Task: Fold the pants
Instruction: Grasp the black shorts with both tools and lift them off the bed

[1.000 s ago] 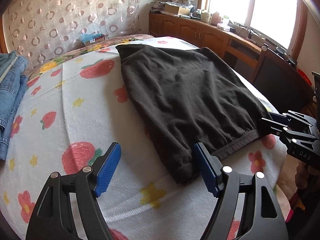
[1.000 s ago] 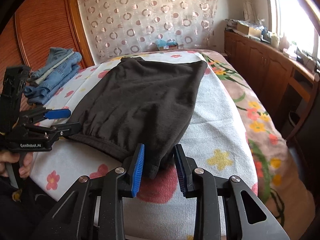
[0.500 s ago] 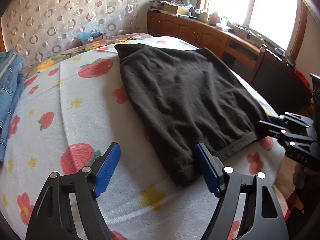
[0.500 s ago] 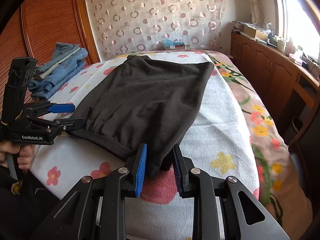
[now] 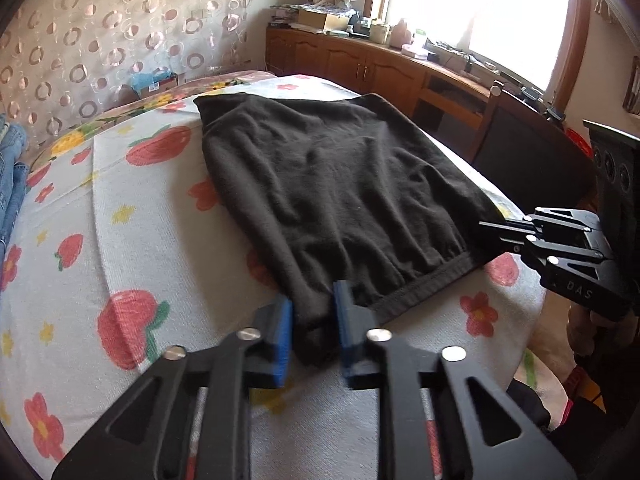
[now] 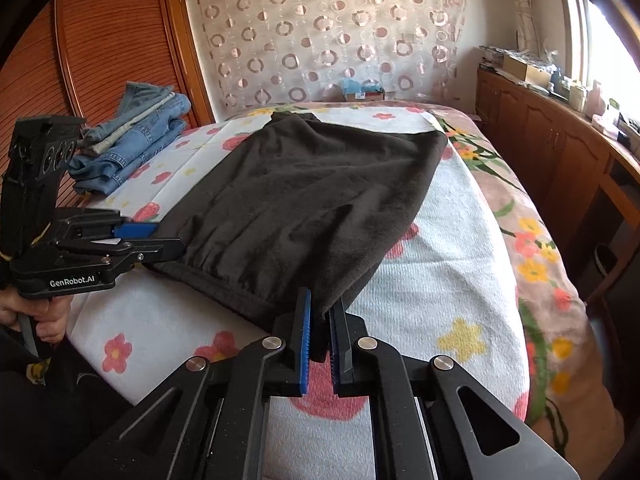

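The left claw (image 5: 314, 330) is closing on the near left corner of the dark pants (image 5: 340, 196). Its blue pads (image 5: 283, 328) squeeze a bunch of cloth. The right claw (image 6: 319, 334) is closing too, with the other near corner pinched tight between its 2 pads. The pants lie flat on a flowery bed cover (image 6: 440, 280), waistband toward the claws. A pile of blue jeans (image 6: 132, 136) sits far off at the bed's left side. A hand (image 6: 38, 314) holds the left claw's handle.
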`<state>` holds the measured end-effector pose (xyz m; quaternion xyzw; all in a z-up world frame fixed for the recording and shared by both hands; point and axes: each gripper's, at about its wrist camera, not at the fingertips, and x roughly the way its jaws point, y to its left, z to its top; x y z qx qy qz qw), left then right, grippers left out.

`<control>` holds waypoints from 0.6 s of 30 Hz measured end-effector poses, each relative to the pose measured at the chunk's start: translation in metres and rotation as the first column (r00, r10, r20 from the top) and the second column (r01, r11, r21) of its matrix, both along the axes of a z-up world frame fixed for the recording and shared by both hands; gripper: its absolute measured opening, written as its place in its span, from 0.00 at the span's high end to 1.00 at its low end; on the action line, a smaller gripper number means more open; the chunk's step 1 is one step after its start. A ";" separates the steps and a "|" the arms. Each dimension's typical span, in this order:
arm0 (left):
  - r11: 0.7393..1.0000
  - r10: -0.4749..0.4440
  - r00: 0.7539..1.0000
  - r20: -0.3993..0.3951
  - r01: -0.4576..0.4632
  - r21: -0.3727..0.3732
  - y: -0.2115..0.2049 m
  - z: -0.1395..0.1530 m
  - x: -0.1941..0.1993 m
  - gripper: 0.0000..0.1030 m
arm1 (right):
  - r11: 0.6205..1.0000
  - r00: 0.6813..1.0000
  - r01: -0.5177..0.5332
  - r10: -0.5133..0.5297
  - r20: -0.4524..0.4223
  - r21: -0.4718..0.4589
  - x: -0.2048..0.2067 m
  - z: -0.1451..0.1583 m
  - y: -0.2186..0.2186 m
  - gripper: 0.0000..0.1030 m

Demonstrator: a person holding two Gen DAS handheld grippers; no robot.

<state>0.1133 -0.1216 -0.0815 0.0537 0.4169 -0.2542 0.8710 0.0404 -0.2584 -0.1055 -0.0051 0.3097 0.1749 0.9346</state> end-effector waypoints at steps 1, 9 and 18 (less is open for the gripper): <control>1.000 -0.001 1.000 0.003 0.001 -0.008 0.001 0.002 -0.001 0.90 | 1.000 1.000 -0.001 0.001 0.000 0.003 0.001 0.000 0.001 0.93; 0.997 0.005 0.996 0.092 0.002 -0.074 0.012 0.045 -0.011 0.92 | 1.000 0.996 -0.015 0.012 0.087 0.024 -0.007 0.033 0.002 0.94; 0.989 0.059 0.969 0.241 -0.023 -0.146 0.038 0.133 -0.017 0.93 | 0.997 0.962 -0.071 0.063 0.267 0.020 -0.027 0.120 0.013 0.94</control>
